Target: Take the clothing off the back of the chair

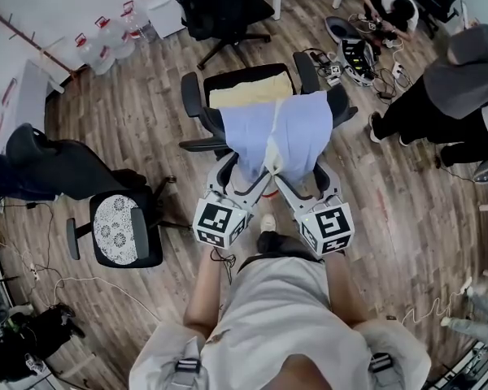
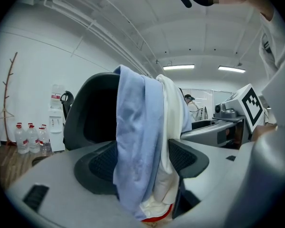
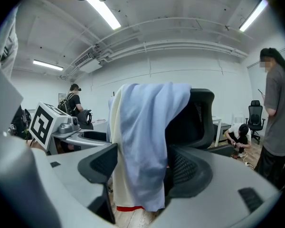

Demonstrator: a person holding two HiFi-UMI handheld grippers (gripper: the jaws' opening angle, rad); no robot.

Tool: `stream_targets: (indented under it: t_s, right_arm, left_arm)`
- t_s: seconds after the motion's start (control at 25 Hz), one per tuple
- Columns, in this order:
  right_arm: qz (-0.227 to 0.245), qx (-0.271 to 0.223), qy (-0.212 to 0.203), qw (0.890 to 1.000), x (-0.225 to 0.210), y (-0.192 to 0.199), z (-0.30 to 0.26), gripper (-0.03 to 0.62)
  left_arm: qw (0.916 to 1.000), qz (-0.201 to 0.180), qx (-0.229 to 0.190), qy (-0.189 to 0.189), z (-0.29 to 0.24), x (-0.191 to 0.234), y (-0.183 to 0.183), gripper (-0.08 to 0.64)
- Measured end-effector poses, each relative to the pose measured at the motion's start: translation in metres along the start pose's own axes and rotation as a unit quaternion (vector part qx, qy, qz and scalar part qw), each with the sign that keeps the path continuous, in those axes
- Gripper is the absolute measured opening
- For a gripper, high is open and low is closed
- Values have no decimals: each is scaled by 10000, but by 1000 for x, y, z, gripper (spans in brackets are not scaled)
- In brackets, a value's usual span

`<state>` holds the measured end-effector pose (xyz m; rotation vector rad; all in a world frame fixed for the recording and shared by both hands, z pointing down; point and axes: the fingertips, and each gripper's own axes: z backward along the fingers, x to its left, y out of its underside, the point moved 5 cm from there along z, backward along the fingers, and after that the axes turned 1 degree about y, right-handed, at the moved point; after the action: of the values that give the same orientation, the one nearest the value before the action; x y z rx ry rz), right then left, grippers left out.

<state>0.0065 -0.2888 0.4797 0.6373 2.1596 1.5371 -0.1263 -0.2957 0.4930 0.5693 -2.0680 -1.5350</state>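
The clothing (image 1: 281,132), a pale blue garment with a cream layer showing along its middle, hung draped over the back of the black chair (image 1: 192,96) in the centre of the wooden floor (image 1: 146,128). Its long axis ran straight down from the top of the backrest, and its lower edge pointed at the floor on the person's side of the chair. In the head view that put the hem nearest the person and the fold farthest away, above a yellow cushion (image 1: 248,92) on the seat. The left claw (image 1: 241,175) reached in from below and had the left half of the hanging cloth. In the left gripper view its two dark pads stood fairly wide apart, but blue and cream fabric filled the whole gap and lay against both pads, with a red trim (image 2: 156,217) at the very bottom of the cream layer. The right claw (image 1: 290,179) held the right half in the same way. In the right gripper view a bunched fold of blue over cream sat between its pads and touched each, so that claw was closed as far as the thick cloth allowed. The two claws sat close beside each other, both low on the garment near its hem. A second chair (image 1: 115,230) with a patterned seat stood well apart at the left, and a person in grey (image 1: 464,88) stood at the right.
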Motion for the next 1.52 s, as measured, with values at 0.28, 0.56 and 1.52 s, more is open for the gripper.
stream_targets:
  t_s: [0.28, 0.56, 1.52]
  right_arm:
    - [-20, -43, -67, 10000, 1, 0, 0, 325]
    - [-8, -106, -135, 9999, 8, -1, 1, 268]
    - [107, -230, -166, 9995, 23, -9, 3, 103]
  left_arm:
    - [10000, 8, 3, 25, 1, -1, 0, 339]
    - [9999, -42, 13, 108, 2, -8, -3, 282]
    - [9994, -288, -13, 185, 3, -31, -13, 86]
